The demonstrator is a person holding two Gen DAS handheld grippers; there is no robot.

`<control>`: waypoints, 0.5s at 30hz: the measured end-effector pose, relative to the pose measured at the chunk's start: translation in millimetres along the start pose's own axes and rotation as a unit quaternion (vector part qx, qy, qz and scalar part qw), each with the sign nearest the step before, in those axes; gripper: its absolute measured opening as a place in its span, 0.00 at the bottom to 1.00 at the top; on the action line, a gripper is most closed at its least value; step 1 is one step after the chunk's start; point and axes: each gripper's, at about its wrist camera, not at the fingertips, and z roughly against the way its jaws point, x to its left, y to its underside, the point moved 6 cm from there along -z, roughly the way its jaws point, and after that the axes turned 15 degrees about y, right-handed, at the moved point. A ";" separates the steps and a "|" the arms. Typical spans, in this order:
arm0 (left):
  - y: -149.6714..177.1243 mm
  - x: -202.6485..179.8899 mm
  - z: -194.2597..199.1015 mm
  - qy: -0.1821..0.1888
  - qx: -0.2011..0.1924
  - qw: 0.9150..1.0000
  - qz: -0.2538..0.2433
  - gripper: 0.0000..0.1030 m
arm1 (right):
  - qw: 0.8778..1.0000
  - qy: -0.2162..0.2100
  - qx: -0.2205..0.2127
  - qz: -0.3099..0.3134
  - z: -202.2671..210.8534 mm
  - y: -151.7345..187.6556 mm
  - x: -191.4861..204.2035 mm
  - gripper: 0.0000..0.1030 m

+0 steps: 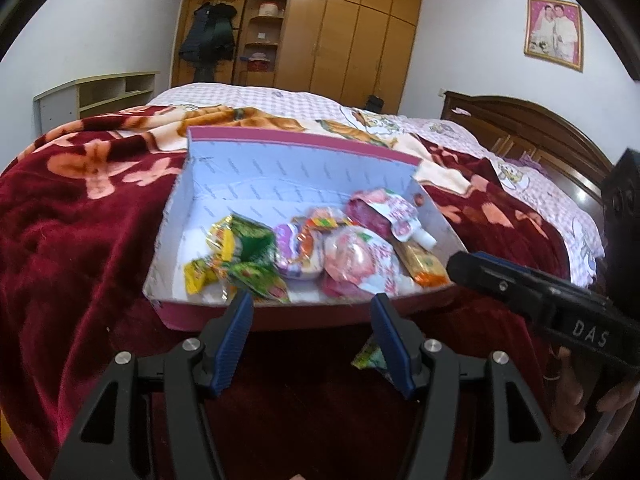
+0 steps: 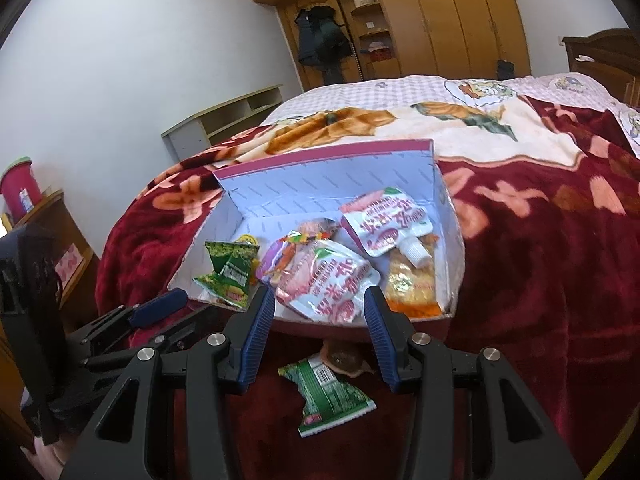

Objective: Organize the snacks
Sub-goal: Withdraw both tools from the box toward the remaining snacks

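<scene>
box's back half (image 1: 256, 196) is wide open, front's jammed with snack packets (image 1: 304, 256) (tall back wall (image 2: 332, 168) blocks reaching in from behind).

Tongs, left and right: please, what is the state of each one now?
Left tongs: open, holding nothing, in front of the box.
Right tongs: open, holding nothing; a green packet lies on the blanket below them.

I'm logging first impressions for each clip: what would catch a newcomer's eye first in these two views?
First, the shallow pink-rimmed cardboard box with a white lining, sitting on the deep red floral plush blanket and filled with bright snack packets. Next, a green foil snack packet lying on the blanket outside the box, just before its near wall, beside a small brown snack. Both blue-padded tools, left and right, are open and hold nothing.
</scene>
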 end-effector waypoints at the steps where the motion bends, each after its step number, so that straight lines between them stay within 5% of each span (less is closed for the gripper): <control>1: 3.2 -4.0 -1.0 0.003 0.005 1.000 -0.005 0.62 | 1.000 0.001 0.001 -0.001 0.8 1.2 -0.8 0.47; 15: 35.6 -34.8 -29.9 0.048 0.056 0.997 -0.013 0.62 | 0.999 0.038 0.017 -0.020 23.5 30.6 -29.4 0.47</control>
